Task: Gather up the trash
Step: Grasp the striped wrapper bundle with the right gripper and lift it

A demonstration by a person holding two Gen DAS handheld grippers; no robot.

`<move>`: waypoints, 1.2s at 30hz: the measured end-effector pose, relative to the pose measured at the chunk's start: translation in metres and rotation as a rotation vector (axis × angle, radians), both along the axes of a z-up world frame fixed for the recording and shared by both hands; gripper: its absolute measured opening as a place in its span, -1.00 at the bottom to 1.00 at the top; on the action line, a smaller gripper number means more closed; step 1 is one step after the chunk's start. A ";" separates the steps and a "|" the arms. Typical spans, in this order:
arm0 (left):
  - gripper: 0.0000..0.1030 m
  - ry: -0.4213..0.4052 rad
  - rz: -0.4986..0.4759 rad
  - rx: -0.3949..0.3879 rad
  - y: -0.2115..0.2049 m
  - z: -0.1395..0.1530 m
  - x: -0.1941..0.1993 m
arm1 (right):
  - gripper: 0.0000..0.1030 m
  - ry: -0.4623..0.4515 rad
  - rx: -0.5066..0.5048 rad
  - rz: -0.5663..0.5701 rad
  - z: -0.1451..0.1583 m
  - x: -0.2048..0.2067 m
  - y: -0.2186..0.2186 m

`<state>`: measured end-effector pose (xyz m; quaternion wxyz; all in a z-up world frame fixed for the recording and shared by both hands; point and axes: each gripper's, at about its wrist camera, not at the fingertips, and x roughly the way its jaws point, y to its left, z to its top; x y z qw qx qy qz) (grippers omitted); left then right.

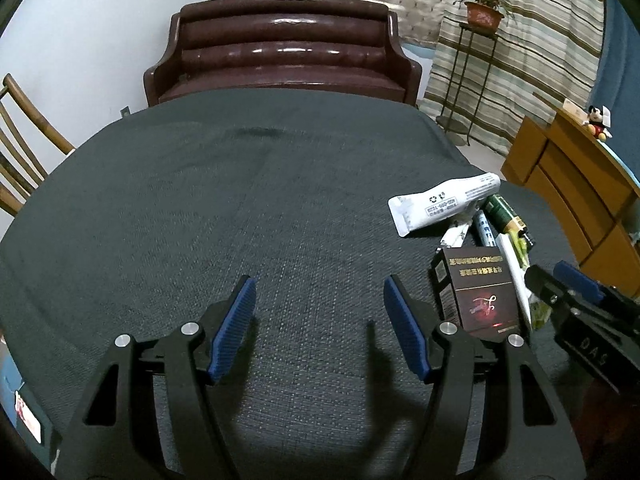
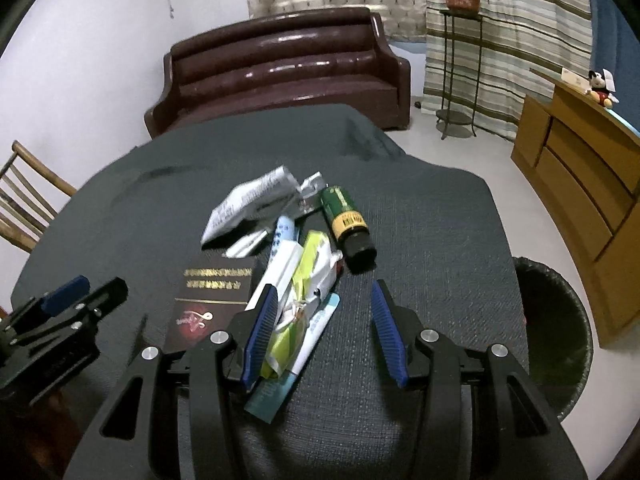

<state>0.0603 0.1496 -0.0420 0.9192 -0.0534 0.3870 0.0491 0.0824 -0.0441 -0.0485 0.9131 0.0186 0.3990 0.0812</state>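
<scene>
Trash lies piled on the dark cloth-covered table [image 2: 440, 220]. In the pile are a white tube [image 2: 248, 204], a green bottle with a black cap [image 2: 344, 216], a dark box with gold print [image 2: 212, 300] and yellow-green and white wrappers [image 2: 312, 264]. My right gripper [image 2: 325, 296] hangs open over the near end of the pile. Its left finger covers the wrappers' edge and its right finger is over bare cloth. My left gripper [image 1: 319, 292] is open above bare cloth, just left of the dark box [image 1: 480, 292]. The white tube [image 1: 444, 204] lies further back.
A black-lined trash bin [image 2: 556, 328] stands on the floor at the table's right edge. Behind the table is a brown leather sofa [image 2: 280, 68]. There is a wooden chair [image 1: 16, 152] at the left, a wooden cabinet [image 2: 580, 168] at the right and a plant stand [image 2: 460, 60].
</scene>
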 end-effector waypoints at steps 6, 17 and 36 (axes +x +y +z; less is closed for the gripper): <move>0.27 0.010 -0.005 -0.010 0.001 -0.004 0.003 | -0.06 0.015 -0.017 -0.023 -0.002 0.002 -0.005; 0.28 0.016 -0.011 -0.024 0.000 -0.006 0.007 | -0.33 0.064 -0.017 0.041 -0.008 0.005 0.014; 0.38 0.003 -0.052 -0.052 -0.028 -0.005 0.003 | -0.61 0.028 0.032 0.016 0.002 -0.004 -0.011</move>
